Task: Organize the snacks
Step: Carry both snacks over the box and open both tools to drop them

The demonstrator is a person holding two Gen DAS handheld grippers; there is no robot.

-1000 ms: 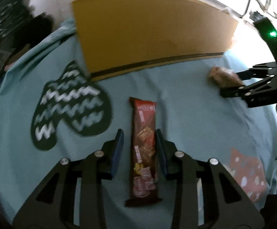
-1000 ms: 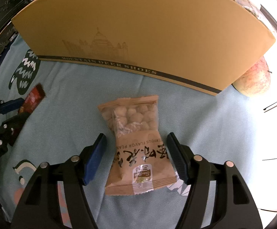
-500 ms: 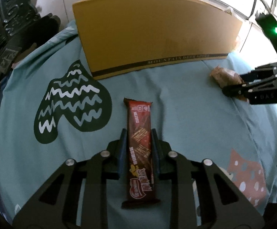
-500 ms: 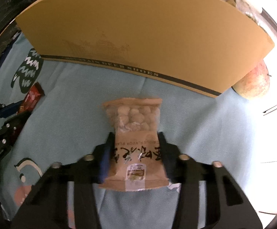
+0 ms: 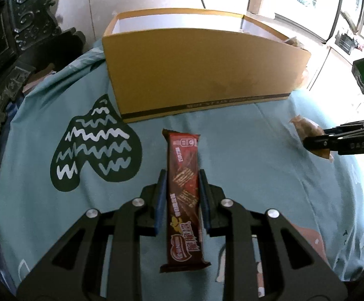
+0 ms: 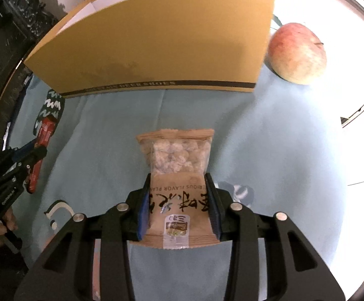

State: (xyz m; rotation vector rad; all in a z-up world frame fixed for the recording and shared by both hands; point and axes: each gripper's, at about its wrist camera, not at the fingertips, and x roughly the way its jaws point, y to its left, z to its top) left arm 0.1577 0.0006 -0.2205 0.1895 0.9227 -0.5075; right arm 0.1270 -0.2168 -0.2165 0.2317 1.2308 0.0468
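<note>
Both tools have closed since a second ago. Left tool (image 5: 182, 198) clamps the one wafer bar (image 5: 185, 195), its long axis pointing up-frame at the box (image 5: 202, 85). Right tool (image 6: 179, 203), jaws closing, pinches the one peanut bag (image 6: 179, 188), likewise aimed at the box. Both snacks look just clear of the desk (image 5: 244, 150). One apple (image 6: 297, 52) sits upper right, beside the box.
</note>
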